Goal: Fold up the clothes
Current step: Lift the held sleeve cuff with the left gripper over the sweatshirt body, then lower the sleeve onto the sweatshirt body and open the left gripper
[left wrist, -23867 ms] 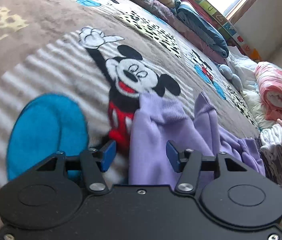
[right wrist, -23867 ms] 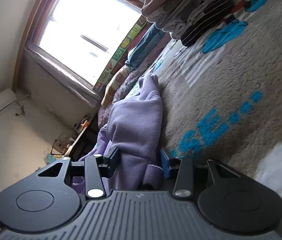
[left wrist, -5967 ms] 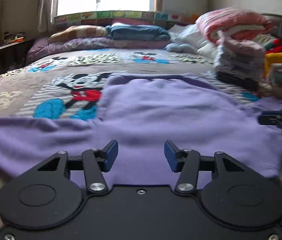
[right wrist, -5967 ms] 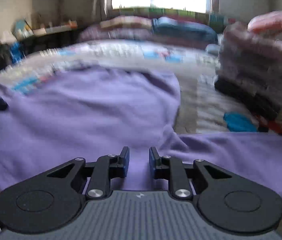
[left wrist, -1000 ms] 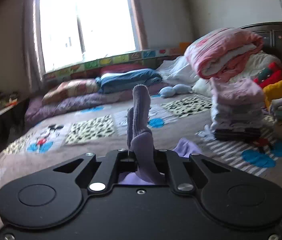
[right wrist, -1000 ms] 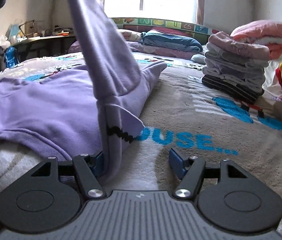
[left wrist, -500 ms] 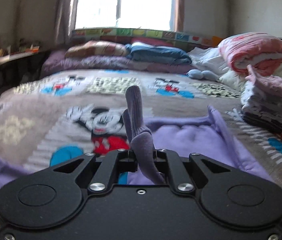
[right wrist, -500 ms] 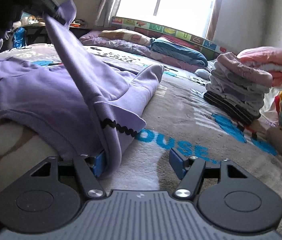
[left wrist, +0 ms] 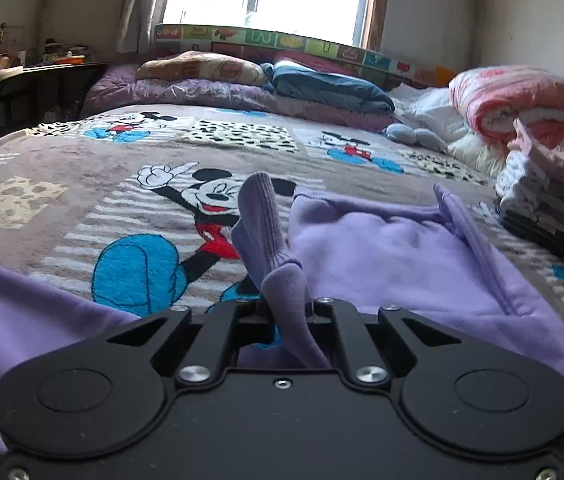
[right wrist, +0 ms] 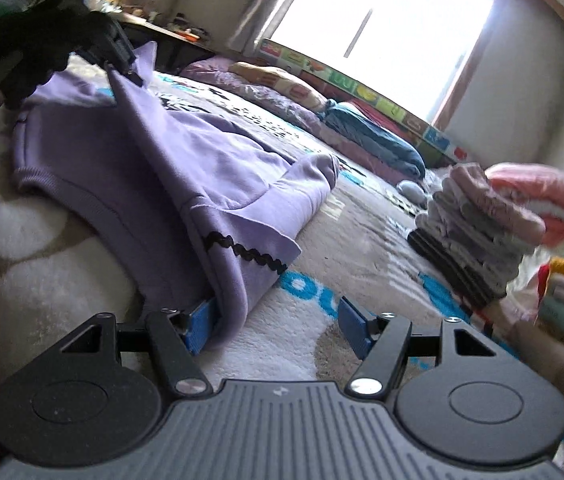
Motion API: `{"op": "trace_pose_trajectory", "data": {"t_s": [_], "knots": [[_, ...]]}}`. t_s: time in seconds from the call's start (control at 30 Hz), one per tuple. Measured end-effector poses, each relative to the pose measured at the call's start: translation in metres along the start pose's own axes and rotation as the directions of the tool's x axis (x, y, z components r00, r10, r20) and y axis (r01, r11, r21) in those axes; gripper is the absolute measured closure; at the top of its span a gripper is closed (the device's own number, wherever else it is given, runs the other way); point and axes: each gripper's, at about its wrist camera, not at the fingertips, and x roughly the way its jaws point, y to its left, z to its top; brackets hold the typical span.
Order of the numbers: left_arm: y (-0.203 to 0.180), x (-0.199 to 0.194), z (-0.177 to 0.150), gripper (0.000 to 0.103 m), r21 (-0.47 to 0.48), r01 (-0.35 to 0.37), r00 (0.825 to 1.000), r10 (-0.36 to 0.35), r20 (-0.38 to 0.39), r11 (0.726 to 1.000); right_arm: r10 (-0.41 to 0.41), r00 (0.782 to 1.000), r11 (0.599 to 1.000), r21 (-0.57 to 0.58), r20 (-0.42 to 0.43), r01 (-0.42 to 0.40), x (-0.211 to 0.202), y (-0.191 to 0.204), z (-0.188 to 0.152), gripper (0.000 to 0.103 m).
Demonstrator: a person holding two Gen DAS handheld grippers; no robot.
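Observation:
A lilac sweatshirt lies spread on the Mickey Mouse blanket. My left gripper is shut on the ribbed cuff of its sleeve, which sticks up between the jaws. In the right wrist view the left gripper holds that sleeve stretched over the sweatshirt body. My right gripper is open at the sweatshirt's near corner; the folded edge with black zigzag trim rests against its left finger.
A stack of folded clothes stands at the right, with a rolled pink quilt behind it. Pillows and folded bedding line the far side under the window. A dark desk stands at the far left.
My left gripper has carried the sleeve cuff down and across toward the sweatshirt body. My right gripper has stayed open at the near corner, tilting a little.

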Motion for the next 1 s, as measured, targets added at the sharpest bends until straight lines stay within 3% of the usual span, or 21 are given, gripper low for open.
{"op": "trace_pose_trajectory", "data": {"t_s": [0.13,0.3,0.47,0.6,0.73,0.83,0.93,1.0], "knots": [[0.003,0.001,-0.002,0.097,0.001,-0.008,1.0,0.008,-0.006,1.0,0.043,0.999,0.999,-0.016,0.014,-0.043,-0.011,-0.001,0.004,0.037],[0.003,-0.005,-0.002,0.097,0.01,-0.003,1.0,0.003,-0.004,1.0,0.124,0.986,0.992,-0.022,0.11,-0.122,-0.027,0.005,0.013,0.035],[0.002,-0.004,-0.003,0.097,0.04,-0.02,1.0,0.021,-0.013,0.999,0.169,0.97,0.986,-0.022,0.172,-0.168,-0.017,0.011,0.025,0.032],[0.002,0.003,-0.006,0.097,0.054,-0.05,0.998,0.052,-0.031,0.997,0.319,0.944,0.944,0.054,0.086,-0.325,0.011,0.01,0.025,0.026],[0.002,0.0,-0.003,0.097,0.066,-0.07,0.998,0.07,0.001,0.995,0.355,0.929,0.931,0.045,0.104,-0.361,0.01,0.013,0.026,0.024],[0.002,0.003,-0.002,0.097,0.079,-0.076,0.997,0.076,-0.005,0.994,0.307,0.934,0.949,0.019,0.184,-0.315,-0.004,0.011,0.027,0.025],[-0.001,0.018,-0.01,0.097,0.128,-0.091,0.99,0.105,-0.1,0.987,0.357,0.925,0.927,0.076,0.127,-0.368,0.009,0.008,0.021,0.017],[0.0,0.019,-0.01,0.097,0.128,-0.093,0.988,0.108,-0.112,0.987,0.392,0.918,0.911,0.113,0.066,-0.397,0.021,0.009,0.014,0.013]]}}
